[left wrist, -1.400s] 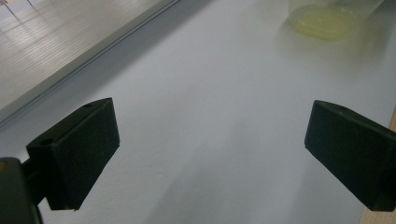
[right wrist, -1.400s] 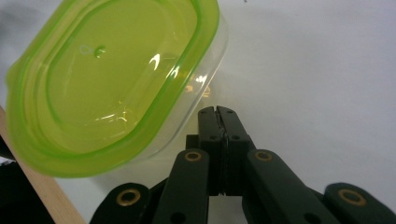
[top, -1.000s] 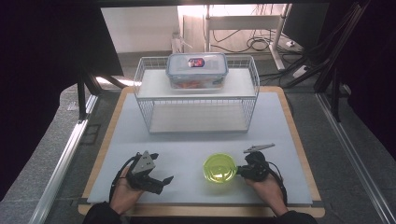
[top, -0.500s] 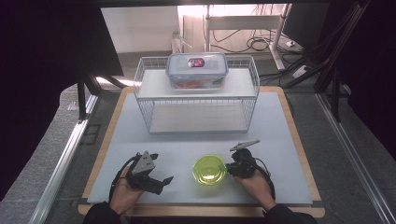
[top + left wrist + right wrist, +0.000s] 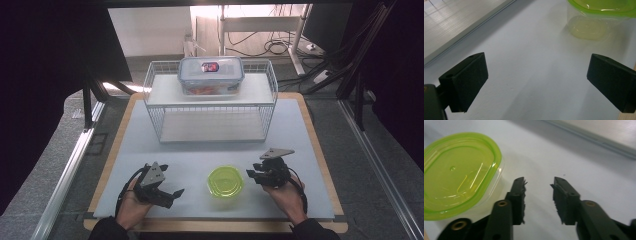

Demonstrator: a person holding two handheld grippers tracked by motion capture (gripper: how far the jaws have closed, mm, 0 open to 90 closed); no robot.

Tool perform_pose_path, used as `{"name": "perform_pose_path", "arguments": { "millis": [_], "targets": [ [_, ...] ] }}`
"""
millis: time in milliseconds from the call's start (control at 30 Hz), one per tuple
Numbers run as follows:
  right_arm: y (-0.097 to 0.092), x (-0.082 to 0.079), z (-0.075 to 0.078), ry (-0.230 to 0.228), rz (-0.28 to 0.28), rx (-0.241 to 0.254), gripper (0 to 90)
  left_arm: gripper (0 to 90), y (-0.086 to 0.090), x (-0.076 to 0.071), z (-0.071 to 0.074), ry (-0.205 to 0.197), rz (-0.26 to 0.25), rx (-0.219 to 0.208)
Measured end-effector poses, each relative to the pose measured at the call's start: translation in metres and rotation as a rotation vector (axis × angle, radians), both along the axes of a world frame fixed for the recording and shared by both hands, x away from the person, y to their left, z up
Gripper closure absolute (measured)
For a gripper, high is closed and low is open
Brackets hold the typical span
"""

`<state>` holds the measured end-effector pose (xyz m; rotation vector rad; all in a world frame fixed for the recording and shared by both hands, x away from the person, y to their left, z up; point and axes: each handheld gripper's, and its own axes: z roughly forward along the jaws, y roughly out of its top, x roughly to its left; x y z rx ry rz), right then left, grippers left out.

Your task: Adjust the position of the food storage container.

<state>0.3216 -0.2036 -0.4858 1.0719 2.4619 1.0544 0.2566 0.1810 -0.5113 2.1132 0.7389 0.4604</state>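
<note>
Right gripper (image 5: 254, 174): jaws have just been opening and stand apart with nothing between them, the tub (image 5: 225, 181) just beside their left tip, free on the table (image 5: 200, 150). Its green lid is on; contents cannot be made out. The tub's long axis runs roughly along the jaws in the right gripper view. Left gripper (image 5: 171, 195): jaws wide, empty; the tub lies ahead, cut off. Beyond, a wire rack (image 5: 210, 117) carries a lidded box (image 5: 211, 75), contents indistinct.
</note>
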Motion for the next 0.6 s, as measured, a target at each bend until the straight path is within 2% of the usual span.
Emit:
{"name": "perform_pose_path", "arguments": {
  "millis": [167, 267, 467, 600],
  "targets": [
    [-0.009, -0.003, 0.004, -0.028, -0.016, 0.016, 40.8, 3.5, -0.001, -0.001, 0.000, -0.004, -0.002, 0.013],
    [-0.013, -0.004, 0.004, -0.037, -0.020, 0.042, 29.3, 3.4, 0.000, -0.001, 0.000, -0.005, -0.001, 0.012],
    [-0.017, -0.006, -0.001, -0.025, -0.037, 0.042, 14.4, 3.5, 0.005, -0.004, -0.001, -0.004, 0.013, 0.009],
    [-0.015, -0.010, 0.002, -0.034, -0.034, 0.044, 10.1, 3.5, 0.007, -0.004, -0.001, -0.004, 0.017, 0.003]
  ]
}}
